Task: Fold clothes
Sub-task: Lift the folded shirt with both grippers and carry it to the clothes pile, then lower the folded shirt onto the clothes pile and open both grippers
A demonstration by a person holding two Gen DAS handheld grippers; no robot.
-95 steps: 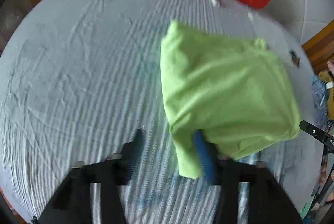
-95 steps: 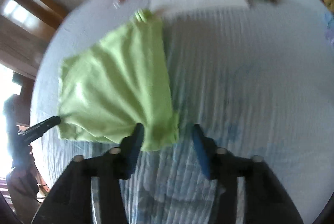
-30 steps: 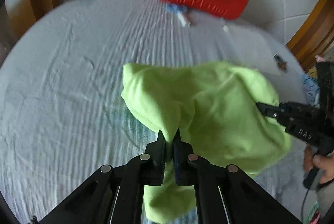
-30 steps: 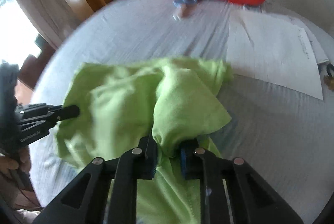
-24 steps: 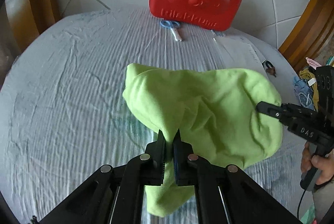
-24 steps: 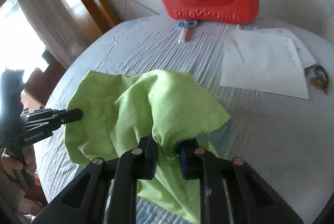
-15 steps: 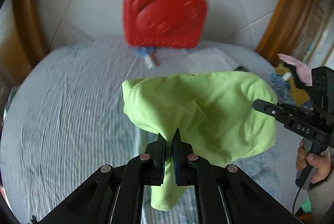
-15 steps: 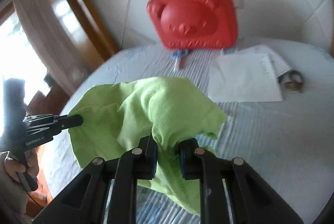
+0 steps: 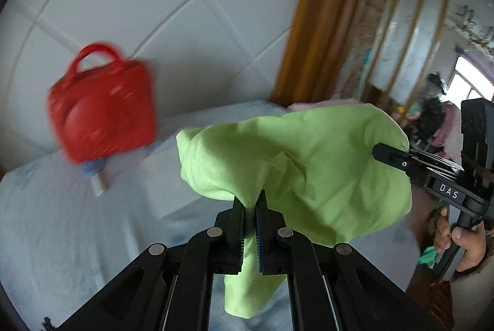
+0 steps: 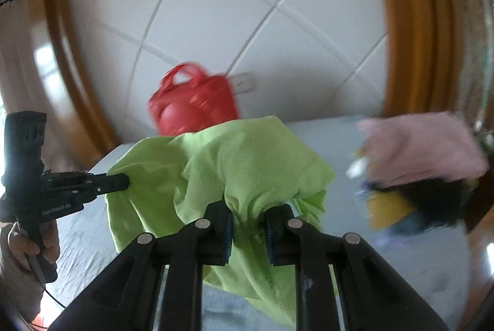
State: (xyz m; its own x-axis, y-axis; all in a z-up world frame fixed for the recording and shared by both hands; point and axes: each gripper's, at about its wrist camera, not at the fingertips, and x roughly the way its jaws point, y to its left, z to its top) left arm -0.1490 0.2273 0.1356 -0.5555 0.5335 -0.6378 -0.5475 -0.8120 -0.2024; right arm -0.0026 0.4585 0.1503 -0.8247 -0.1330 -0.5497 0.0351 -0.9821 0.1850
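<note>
A lime-green garment (image 9: 308, 170) hangs in the air above the bed, held by both grippers. My left gripper (image 9: 250, 207) is shut on a bunched fold of it. My right gripper (image 10: 248, 218) is shut on a thicker bunch of the same garment (image 10: 247, 164), and cloth hangs down between and below its fingers. Each view shows the other gripper gripping the far edge: the right one in the left wrist view (image 9: 383, 153), the left one in the right wrist view (image 10: 120, 181).
A red bear-shaped case (image 9: 102, 112) stands on the grey-blue bed (image 9: 61, 223) against the white tiled wall, also in the right wrist view (image 10: 194, 105). A pile of pink, yellow and dark clothes (image 10: 423, 164) lies at the right. Wooden frames flank the wall.
Both grippers have lifted the green garment off the bed and tilted upward, so the wall fills the views. The pile of clothes has come into the right wrist view.
</note>
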